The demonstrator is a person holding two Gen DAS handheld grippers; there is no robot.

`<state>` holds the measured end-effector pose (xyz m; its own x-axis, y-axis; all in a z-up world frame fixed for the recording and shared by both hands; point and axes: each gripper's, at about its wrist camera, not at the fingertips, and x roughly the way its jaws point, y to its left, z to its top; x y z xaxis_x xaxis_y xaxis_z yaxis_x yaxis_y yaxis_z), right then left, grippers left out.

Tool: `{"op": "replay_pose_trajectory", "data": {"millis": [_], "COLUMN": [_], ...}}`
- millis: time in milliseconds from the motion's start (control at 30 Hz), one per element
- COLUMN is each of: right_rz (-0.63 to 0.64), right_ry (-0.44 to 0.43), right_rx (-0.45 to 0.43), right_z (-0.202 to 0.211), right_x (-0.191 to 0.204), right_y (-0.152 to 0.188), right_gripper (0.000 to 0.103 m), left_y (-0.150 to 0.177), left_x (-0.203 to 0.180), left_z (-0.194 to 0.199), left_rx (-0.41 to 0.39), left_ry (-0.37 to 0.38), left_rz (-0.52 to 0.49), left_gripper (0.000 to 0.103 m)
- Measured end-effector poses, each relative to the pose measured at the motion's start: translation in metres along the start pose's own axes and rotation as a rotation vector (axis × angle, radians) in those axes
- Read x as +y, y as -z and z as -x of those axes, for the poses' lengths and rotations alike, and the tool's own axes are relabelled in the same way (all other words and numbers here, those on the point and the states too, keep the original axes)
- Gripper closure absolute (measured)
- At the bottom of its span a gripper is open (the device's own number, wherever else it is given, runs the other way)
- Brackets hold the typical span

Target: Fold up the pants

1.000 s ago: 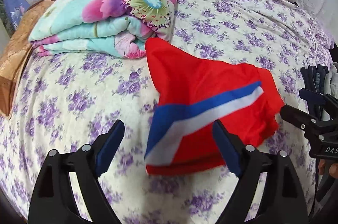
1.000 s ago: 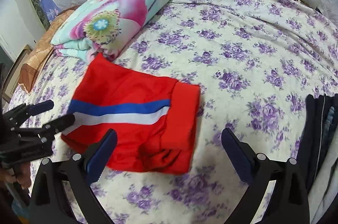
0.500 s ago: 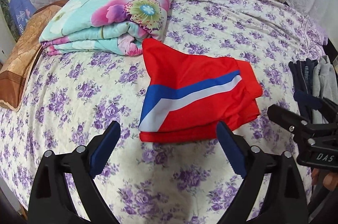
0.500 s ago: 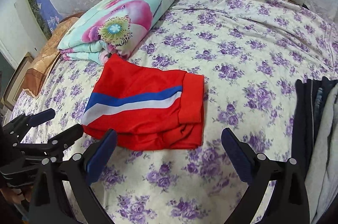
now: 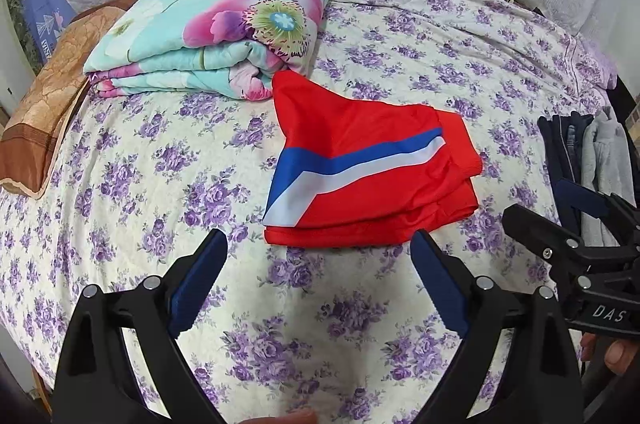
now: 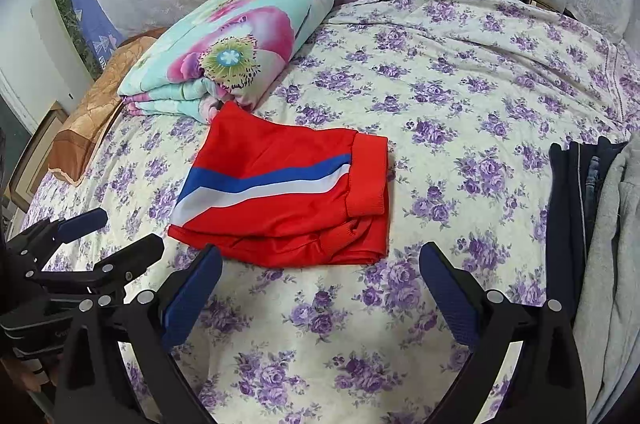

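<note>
Red pants (image 5: 372,179) with a blue-and-white side stripe lie folded into a compact stack on the purple-flowered bedsheet (image 5: 152,191), just ahead of both grippers and touching neither. The left gripper (image 5: 318,274) hangs above the sheet with its jaws spread wide and nothing between them; they have just been opening. The right gripper (image 6: 320,284) is likewise released and empty, the stack's near edge lying just beyond its fingertips. Beyond the stack, a folded floral quilt (image 5: 216,27) touches or nearly touches the pants' far corner, and a pile of dark and grey clothes (image 6: 592,207) lies off to the right gripper's right side.

The fold looks essentially finished, so the main risk is undoing it. The fabric appears slick and thin, and the lower layers bulge loosely at the stack's right end, under the ribbed waistband (image 6: 368,175). A fingertip catching the near hem could drag the top layer askew, and a one-sided pinch could let the layers slide apart.
</note>
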<state>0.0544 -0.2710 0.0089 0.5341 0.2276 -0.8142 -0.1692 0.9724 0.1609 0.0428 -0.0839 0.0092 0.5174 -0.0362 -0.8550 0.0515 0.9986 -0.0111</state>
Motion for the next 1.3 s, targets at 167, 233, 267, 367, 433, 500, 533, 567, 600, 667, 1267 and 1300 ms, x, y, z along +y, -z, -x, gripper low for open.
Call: {"op": "replay_pose_trajectory", "data": {"millis": [167,233,267,367,433,500,533,567,600,667,1267,1300], "right_rz": [0.010,0.012,0.013,0.020,0.020,0.021,0.020,0.018,0.016,0.012,0.002,0.001], "right_ry": [0.002,0.001,0.000,-0.001,-0.004,0.000,0.001,0.001,0.003,0.008,0.016,0.016], "right_rx": [-0.002,-0.001,-0.001,-0.001,-0.005,-0.008,-0.007,-0.005,-0.006,-0.007,0.012,0.013], "right_z": [0.001,0.001,0.001,0.001,0.001,0.002,0.002,0.001,0.001,0.002,-0.004,-0.004], "right_x": [0.006,0.009,0.010,0.013,0.014,0.014,0.014,0.013,0.014,0.013,0.011,0.011], "right_y": [-0.001,-0.001,-0.001,-0.001,-0.001,-0.001,-0.001,-0.001,-0.001,-0.001,0.002,0.003], "right_gripper": [0.004,0.004,0.004,0.004,0.004,0.004,0.004,0.004,0.004,0.004,0.004,0.004], "left_y": [0.001,0.002,0.002,0.002,0.002,0.003,0.003,0.003,0.002,0.003,0.004,0.004], "left_x": [0.004,0.006,0.007,0.009,0.010,0.010,0.010,0.010,0.010,0.011,0.012,0.012], "left_z": [0.003,0.003,0.003,0.003,0.004,0.004,0.004,0.004,0.004,0.005,0.002,0.001], "left_rx": [-0.001,0.000,0.000,0.002,-0.003,-0.002,-0.002,-0.004,-0.005,-0.009,0.002,0.003], "left_ry": [-0.010,-0.009,-0.010,-0.005,-0.010,-0.009,-0.008,-0.009,-0.008,-0.007,-0.003,-0.003], "left_rz": [0.008,0.014,0.016,0.016,0.014,0.017,0.018,0.017,0.017,0.016,0.014,0.014], "left_gripper": [0.013,0.013,0.013,0.011,0.011,0.010,0.010,0.010,0.010,0.010,0.009,0.009]}}
